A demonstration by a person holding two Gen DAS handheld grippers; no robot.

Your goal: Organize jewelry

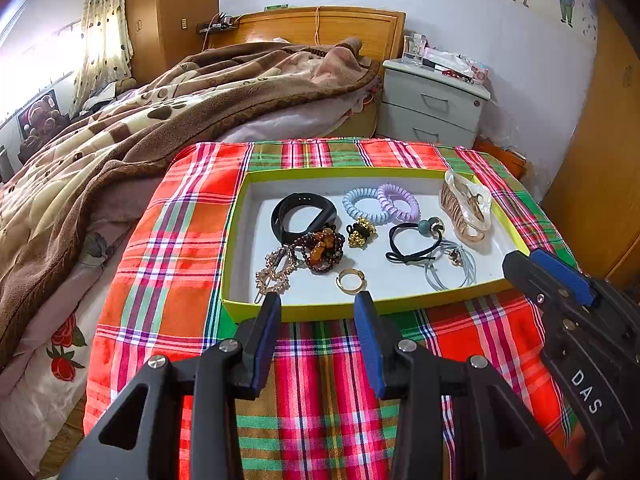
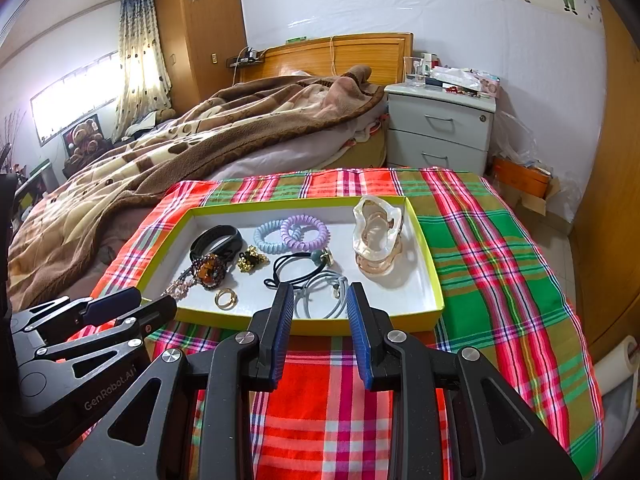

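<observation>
A yellow-rimmed white tray [image 1: 240,208] [image 2: 424,240] lies on a plaid cloth and holds jewelry: a black band [image 1: 280,216], blue [image 1: 354,200] and purple [image 1: 400,202] coil ties, a bead bracelet [image 1: 324,250], a gold ring [image 1: 351,280] [image 2: 225,298], a gold ornament [image 1: 361,232], a black tie [image 1: 412,240], a grey tie [image 2: 320,292], a clear claw clip [image 1: 466,208] [image 2: 376,236] and a beaded hair clip [image 1: 272,274]. My left gripper [image 1: 318,300] is open and empty at the tray's near rim. My right gripper [image 2: 318,292] is open and empty above the near rim.
The plaid cloth [image 1: 168,240] covers a table beside a bed with a brown blanket [image 1: 120,128]. A grey nightstand [image 1: 432,108] stands behind. A wooden wardrobe [image 2: 616,200] is at the right. The right gripper shows in the left wrist view [image 1: 520,264].
</observation>
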